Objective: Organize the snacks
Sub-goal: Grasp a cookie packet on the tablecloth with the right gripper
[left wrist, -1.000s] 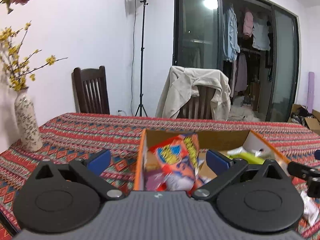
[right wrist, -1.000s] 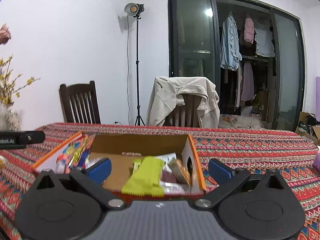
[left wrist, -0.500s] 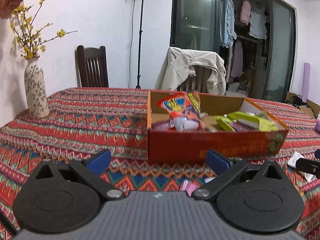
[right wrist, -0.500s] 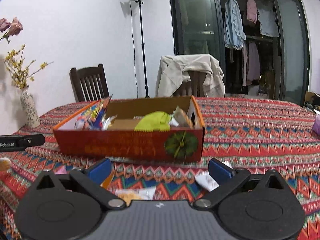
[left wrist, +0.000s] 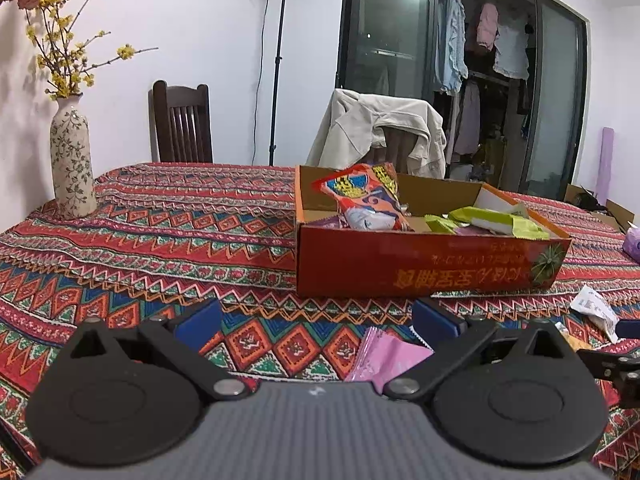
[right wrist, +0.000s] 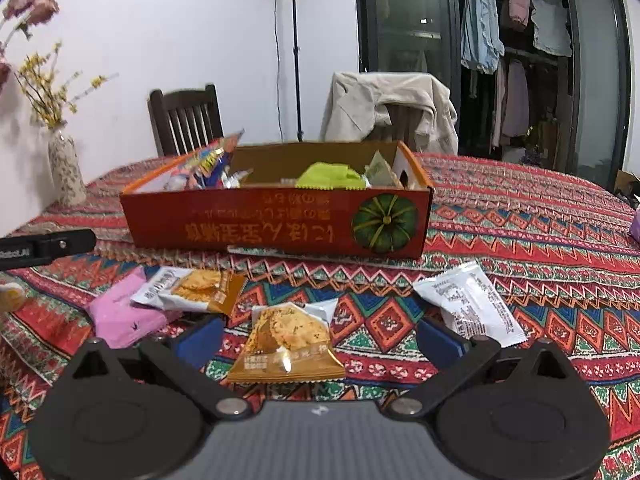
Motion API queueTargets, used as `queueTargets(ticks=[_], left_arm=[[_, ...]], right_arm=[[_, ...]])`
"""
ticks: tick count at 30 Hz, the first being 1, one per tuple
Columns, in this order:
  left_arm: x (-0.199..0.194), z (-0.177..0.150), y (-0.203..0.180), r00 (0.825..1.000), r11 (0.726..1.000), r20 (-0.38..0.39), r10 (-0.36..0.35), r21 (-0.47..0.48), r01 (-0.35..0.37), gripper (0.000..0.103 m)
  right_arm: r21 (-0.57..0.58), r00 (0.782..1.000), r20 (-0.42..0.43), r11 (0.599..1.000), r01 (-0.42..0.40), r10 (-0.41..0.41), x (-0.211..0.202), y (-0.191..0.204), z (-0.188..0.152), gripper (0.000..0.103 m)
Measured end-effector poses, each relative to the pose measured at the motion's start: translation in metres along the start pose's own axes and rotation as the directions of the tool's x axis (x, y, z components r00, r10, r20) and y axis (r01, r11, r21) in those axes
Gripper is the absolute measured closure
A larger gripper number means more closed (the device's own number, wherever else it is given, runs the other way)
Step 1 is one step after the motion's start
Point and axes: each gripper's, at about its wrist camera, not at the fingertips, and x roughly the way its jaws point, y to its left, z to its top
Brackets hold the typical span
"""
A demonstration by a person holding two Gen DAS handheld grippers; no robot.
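Both hand-held grippers hover low over the patterned worktop (right wrist: 520, 220), jaws spread wide and empty. The right hand-held gripper (right wrist: 318, 334) frames a brown cracker packet (right wrist: 286, 340) at lower centre; a white packet (right wrist: 468, 304) lies right, a second cracker packet (right wrist: 192, 288) and a pink packet (right wrist: 120, 312) left. The left hand-held gripper (left wrist: 316, 322) sits before the red snack box (left wrist: 420, 264), mid-right, already holding several snacks.

Red box (right wrist: 276, 224), mid-frame, holds orange (left wrist: 366, 196) and green packets (right wrist: 330, 176). In the lower frame, loose snacks lie flat: pink packet (right wrist: 120, 312), two cracker packets (right wrist: 192, 290) (right wrist: 286, 344), white packet (right wrist: 470, 304) at right.
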Motion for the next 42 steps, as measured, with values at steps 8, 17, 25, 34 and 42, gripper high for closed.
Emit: queueTargets(ticks=[8, 17, 25, 34, 42], left_arm=[[0.007, -0.004, 0.002, 0.999, 1.000, -0.036, -0.016, -0.018, 0.015, 0.000], [0.010, -0.005, 0.004, 0.998, 0.999, -0.051, -0.020, -0.026, 0.019, 0.000], [0.011, -0.005, 0.002, 0.999, 1.000, -0.054, -0.007, -0.020, 0.006, 0.000], [0.013, -0.004, -0.003, 0.997, 1.000, -0.074, 0.028, 0.005, -0.027, 0.000], [0.012, -0.003, -0.024, 0.991, 0.999, -0.132, -0.017, 0.038, 0.022, 0.000]], right_arm=[[-0.026, 0.998, -0.051, 0.999, -0.030, 0.029, 0.016, 0.011, 0.006, 0.020], [-0.020, 0.995, -0.097, 0.999, -0.034, 0.032, 0.029, 0.014, 0.005, 0.046], [-0.025, 0.997, -0.070, 0.999, -0.023, 0.021, 0.024, 0.014, 0.002, 0.054], [0.051, 0.999, -0.027, 0.999, -0.018, 0.019, 0.017, 0.000, 0.002, 0.054], [0.070, 0.999, -0.002, 0.997, -0.036, 0.036, 0.014, -0.003, 0.001, 0.054]])
